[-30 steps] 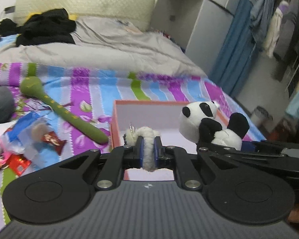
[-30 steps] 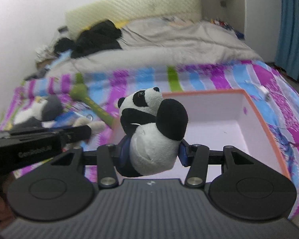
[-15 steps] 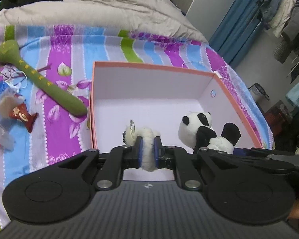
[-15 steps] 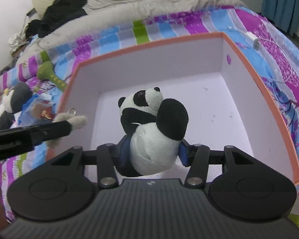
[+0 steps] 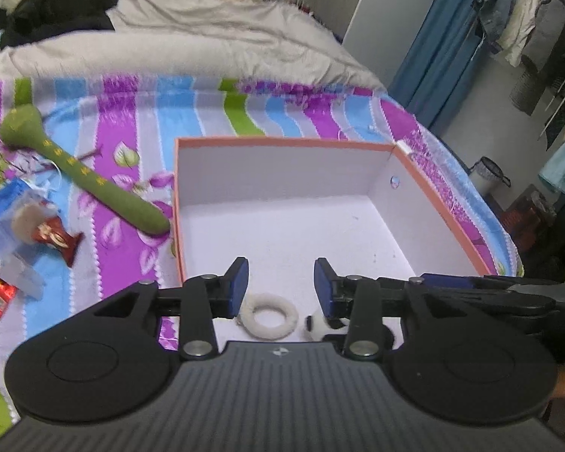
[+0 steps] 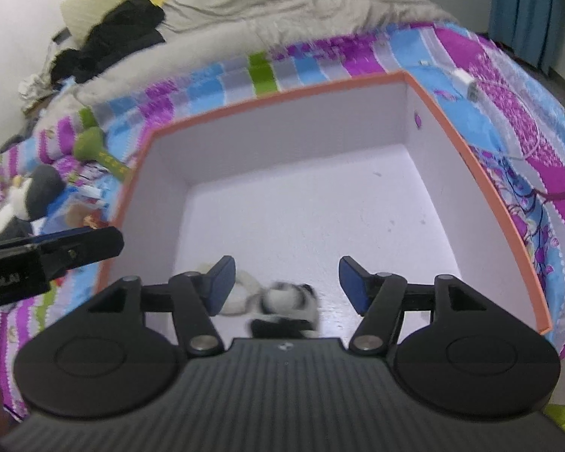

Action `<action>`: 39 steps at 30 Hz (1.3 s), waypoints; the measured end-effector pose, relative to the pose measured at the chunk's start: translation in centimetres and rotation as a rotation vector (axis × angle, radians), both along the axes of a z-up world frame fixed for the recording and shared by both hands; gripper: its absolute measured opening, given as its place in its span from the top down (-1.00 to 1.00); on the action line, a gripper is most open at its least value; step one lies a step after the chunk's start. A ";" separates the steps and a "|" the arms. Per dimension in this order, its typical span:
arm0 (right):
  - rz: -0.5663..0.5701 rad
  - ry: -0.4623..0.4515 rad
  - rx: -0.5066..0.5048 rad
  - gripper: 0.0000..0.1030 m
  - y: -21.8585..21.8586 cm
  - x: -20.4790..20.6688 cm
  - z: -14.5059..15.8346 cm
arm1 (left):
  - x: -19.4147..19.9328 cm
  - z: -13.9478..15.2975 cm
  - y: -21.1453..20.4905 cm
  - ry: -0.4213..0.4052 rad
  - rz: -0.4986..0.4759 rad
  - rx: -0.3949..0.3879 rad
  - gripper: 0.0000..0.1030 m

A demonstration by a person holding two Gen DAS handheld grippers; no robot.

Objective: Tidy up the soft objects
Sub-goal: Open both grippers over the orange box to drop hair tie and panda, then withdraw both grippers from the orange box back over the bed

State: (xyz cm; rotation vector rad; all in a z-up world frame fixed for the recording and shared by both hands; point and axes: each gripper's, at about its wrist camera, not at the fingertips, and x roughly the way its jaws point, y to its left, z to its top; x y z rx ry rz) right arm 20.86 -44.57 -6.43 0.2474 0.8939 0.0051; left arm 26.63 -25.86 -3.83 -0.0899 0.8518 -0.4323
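Plush ring (image 5: 269, 315) and panda (image 6: 288, 301) now released into box (image 5: 282, 143)

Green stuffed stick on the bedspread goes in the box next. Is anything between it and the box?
Nothing visible. The green stuffed stick lies on the bedspread with its near end against the box outside its left wall; only that wall separates them.

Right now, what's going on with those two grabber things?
Left tool and right tool both opening, nothing between pads. Fluffy ring and panda lying in box. Nothing in the way.
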 end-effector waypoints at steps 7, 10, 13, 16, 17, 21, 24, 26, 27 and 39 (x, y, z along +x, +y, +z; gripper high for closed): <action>0.029 -0.122 0.003 -0.23 2.2 -3.2 3.5 | -3.7 3.3 2.7 -0.088 0.025 -0.021 0.15; 0.034 -0.166 0.000 -0.23 3.2 -5.0 4.7 | -5.5 4.3 4.2 -0.119 0.039 -0.025 0.15; 0.044 -0.195 -0.002 -0.23 4.2 -6.8 5.7 | -7.5 5.2 6.0 -0.146 0.051 -0.038 0.15; 0.055 -0.224 0.001 -0.23 5.5 -8.5 6.6 | -9.7 6.0 7.7 -0.171 0.064 -0.053 0.15; 0.060 -0.236 0.006 -0.23 6.0 -9.2 6.8 | -10.3 6.3 8.3 -0.177 0.068 -0.058 0.15; 0.075 -0.259 -0.002 -0.23 7.9 -11.4 7.2 | -13.2 7.2 10.3 -0.212 0.081 -0.066 0.15; 0.101 -0.277 -0.011 -0.23 9.4 -12.8 7.3 | -15.4 7.4 11.8 -0.235 0.097 -0.070 0.15; 0.113 -0.286 -0.019 -0.23 10.4 -13.7 7.2 | -16.6 7.2 12.7 -0.249 0.109 -0.066 0.15; 0.119 -0.289 -0.023 -0.23 10.9 -14.2 7.1 | -17.3 7.2 13.1 -0.259 0.119 -0.058 0.15; 0.204 -0.308 -0.009 -0.23 16.0 -18.0 4.5 | -22.5 4.2 19.0 -0.251 0.202 -0.038 0.15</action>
